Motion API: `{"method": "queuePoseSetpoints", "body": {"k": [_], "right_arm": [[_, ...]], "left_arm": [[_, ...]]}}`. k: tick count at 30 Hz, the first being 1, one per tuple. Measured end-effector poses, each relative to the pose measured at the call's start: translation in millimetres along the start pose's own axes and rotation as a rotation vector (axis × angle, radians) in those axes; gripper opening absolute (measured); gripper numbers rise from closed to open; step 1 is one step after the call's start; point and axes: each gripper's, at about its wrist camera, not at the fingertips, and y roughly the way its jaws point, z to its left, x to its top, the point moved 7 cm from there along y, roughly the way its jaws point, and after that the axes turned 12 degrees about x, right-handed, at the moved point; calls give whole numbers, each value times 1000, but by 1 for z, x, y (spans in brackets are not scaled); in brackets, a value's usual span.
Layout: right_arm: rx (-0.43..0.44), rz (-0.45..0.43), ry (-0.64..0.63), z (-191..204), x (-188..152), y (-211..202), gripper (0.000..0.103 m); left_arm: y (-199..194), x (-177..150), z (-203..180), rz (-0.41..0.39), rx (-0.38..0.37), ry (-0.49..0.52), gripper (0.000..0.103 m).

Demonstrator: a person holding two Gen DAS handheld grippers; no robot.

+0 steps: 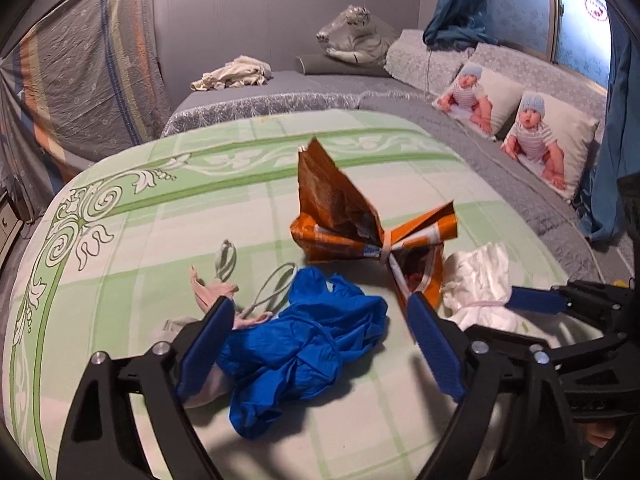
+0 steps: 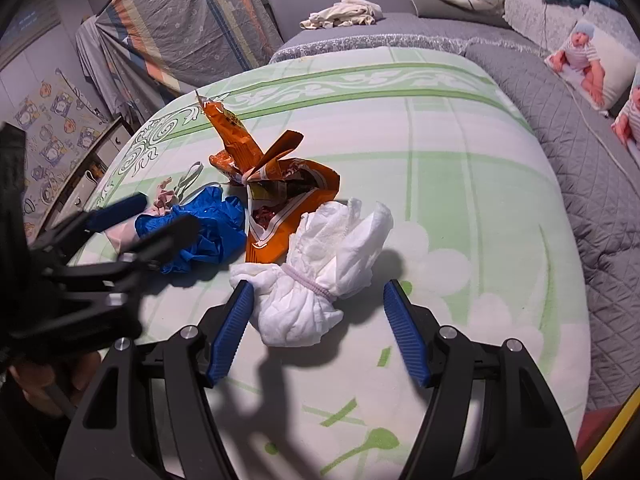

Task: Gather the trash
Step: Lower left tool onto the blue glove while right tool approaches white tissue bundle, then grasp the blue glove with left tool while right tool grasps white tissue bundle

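A crumpled blue glove (image 1: 308, 340) lies on the green-patterned bed cover (image 1: 200, 208). My left gripper (image 1: 320, 308) is open, its jaws on either side of the glove. An orange snack wrapper (image 1: 352, 220) tied with a band stands behind it. A white bundled diaper (image 2: 316, 268) tied with a band lies to the right. My right gripper (image 2: 320, 292) is open around the diaper's near end. The glove (image 2: 200, 228), the wrapper (image 2: 276, 184) and the left gripper (image 2: 160, 220) show in the right wrist view. A pinkish face mask (image 1: 224, 296) with loops lies left of the glove.
Grey quilted bedding (image 1: 520, 184) lies to the right, with two baby-print pillows (image 1: 552, 140). A pile of cloth (image 1: 232, 74) and a tiger cushion (image 1: 356, 36) sit at the back. A striped sheet (image 1: 80, 68) hangs at the left. A drawer unit (image 2: 80, 176) stands beside the bed.
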Motion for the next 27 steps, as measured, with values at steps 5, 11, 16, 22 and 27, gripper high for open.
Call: {"method": "queuePoseSetpoints", "body": {"k": [5,11,16,22,27], "right_arm": [[18,8,2,1,1,3,56],[49,27,-4,5,-2,7,37],[39,28,-27,10,-3,5,32],[20,-9,-60,20,-5,-17,31],[22,-38,-69,29,-9,-42,31]], "left_arm": [[13,-9,-3,37,6,27,55],[22,-13,1,67,5,18,27],[17,-11,1,59,9,10,14],[-4,-7,9,44,4,-29,9],[-30,-3,13,9,0,-53,9]]}}
